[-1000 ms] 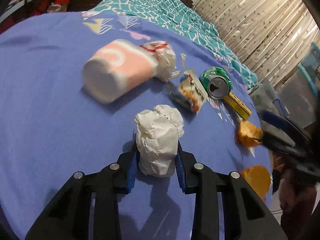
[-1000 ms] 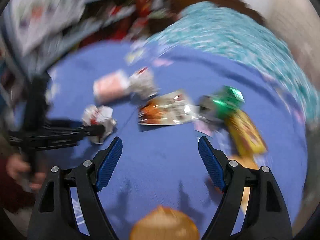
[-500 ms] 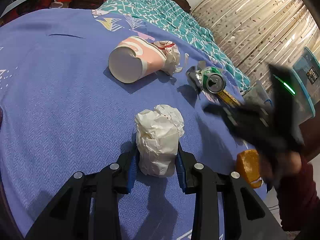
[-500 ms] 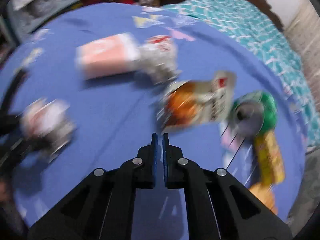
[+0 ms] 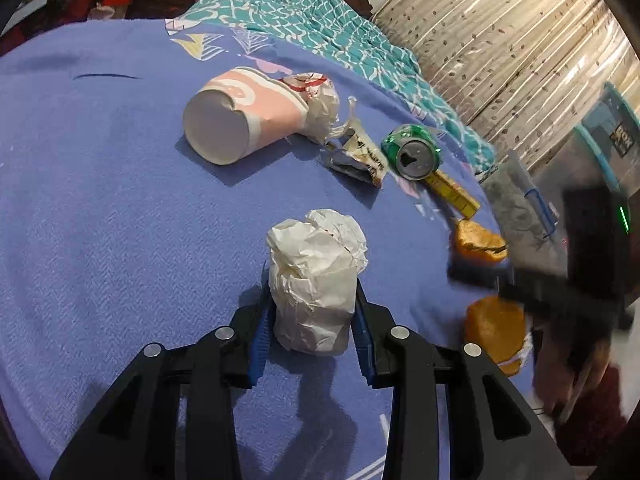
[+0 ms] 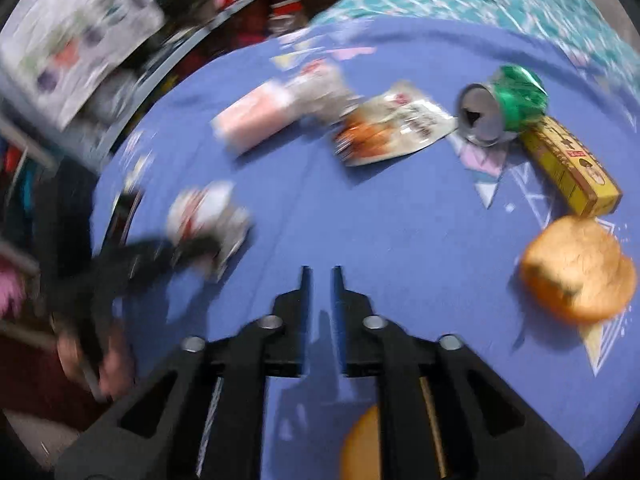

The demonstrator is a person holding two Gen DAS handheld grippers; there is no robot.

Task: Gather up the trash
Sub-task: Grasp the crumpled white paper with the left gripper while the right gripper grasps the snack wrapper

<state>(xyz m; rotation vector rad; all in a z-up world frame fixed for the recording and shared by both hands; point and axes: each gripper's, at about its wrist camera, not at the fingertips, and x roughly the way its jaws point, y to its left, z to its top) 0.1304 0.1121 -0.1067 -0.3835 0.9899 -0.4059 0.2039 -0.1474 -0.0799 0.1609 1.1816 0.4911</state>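
My left gripper (image 5: pixel 314 316) pinches the crumpled paper wad (image 5: pixel 316 276) on the bed (image 5: pixel 100 200), near the cup (image 5: pixel 240 120); next, lift it. My right gripper (image 6: pixel 319 276), just opening, holds nothing.

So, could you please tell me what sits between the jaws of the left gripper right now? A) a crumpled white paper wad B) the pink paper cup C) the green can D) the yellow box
A: in the left wrist view the left gripper has its jaws pressed against both sides of the crumpled white paper wad, while the green can and pink paper cup lie farther off on the blue blanket.
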